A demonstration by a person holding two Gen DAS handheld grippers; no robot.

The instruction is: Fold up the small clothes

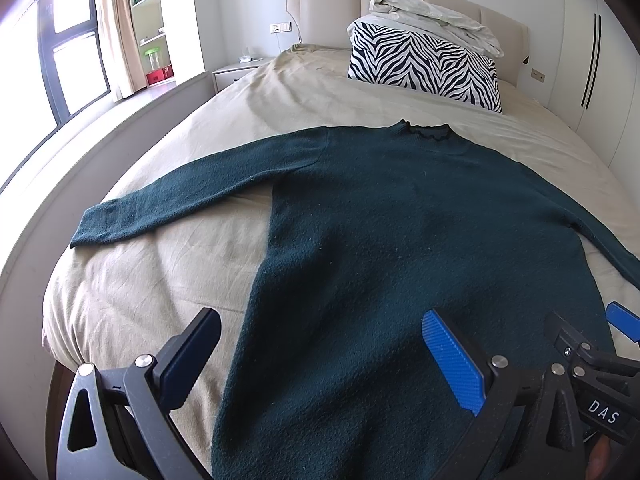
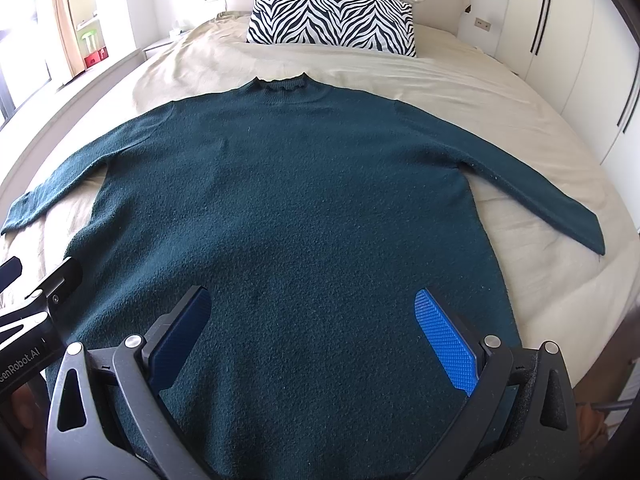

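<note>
Both hand-held grippers, left (image 1: 320, 364) and right (image 2: 320, 340), hover wide apart and empty over the hem of the green sweater (image 2: 288, 200), spread flat on the bed (image 2: 480, 92). Best pinch a sleeve cuff first and fold it inward, keeping the knit smooth.

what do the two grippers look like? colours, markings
Both match: the left gripper and right gripper have dark grey Y-shaped frames with cut-outs, silver pivot bolts, and black fingers lined with textured blue pads. Seen from the other camera, the right body reads "DAS"; the left's white lettering ends in "enRobot.AI". No cables or sleeves visible.
</note>
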